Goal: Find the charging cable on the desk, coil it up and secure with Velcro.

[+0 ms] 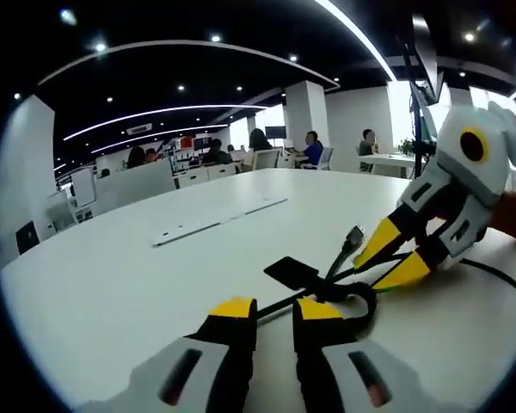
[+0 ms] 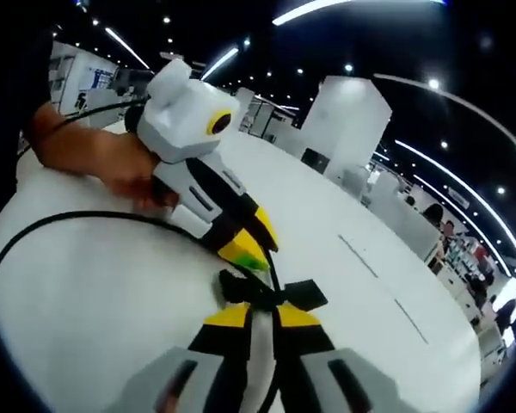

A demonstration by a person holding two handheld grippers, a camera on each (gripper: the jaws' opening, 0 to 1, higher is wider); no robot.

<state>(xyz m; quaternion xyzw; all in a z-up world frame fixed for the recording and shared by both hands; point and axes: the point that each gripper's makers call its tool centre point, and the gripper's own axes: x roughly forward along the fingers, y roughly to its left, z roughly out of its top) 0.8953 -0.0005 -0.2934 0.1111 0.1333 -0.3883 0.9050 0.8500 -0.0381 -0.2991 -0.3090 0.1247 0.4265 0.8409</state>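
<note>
Left tongs (image 1: 275, 310) clench the coiled charging cable (image 1: 361, 297) near the Velcro strap (image 1: 291, 272) on the worktop (image 1: 112, 275), while right tongs (image 1: 397, 255) pinch its strands, apparently steadying the coil for strapping.

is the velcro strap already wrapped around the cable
No: in the left gripper view the black Velcro strap lies flat on the white desk, beside the cable.

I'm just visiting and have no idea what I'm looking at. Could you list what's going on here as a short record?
Setting: white desk in an open office
Cable: black cable, partly looped
Strap: black Velcro strap lying flat on the desk
Left tongs: nearly closed at the loop
Right tongs: pinching the cable near its plug
Stage: coil unfinished, strap not yet wrapped
</note>
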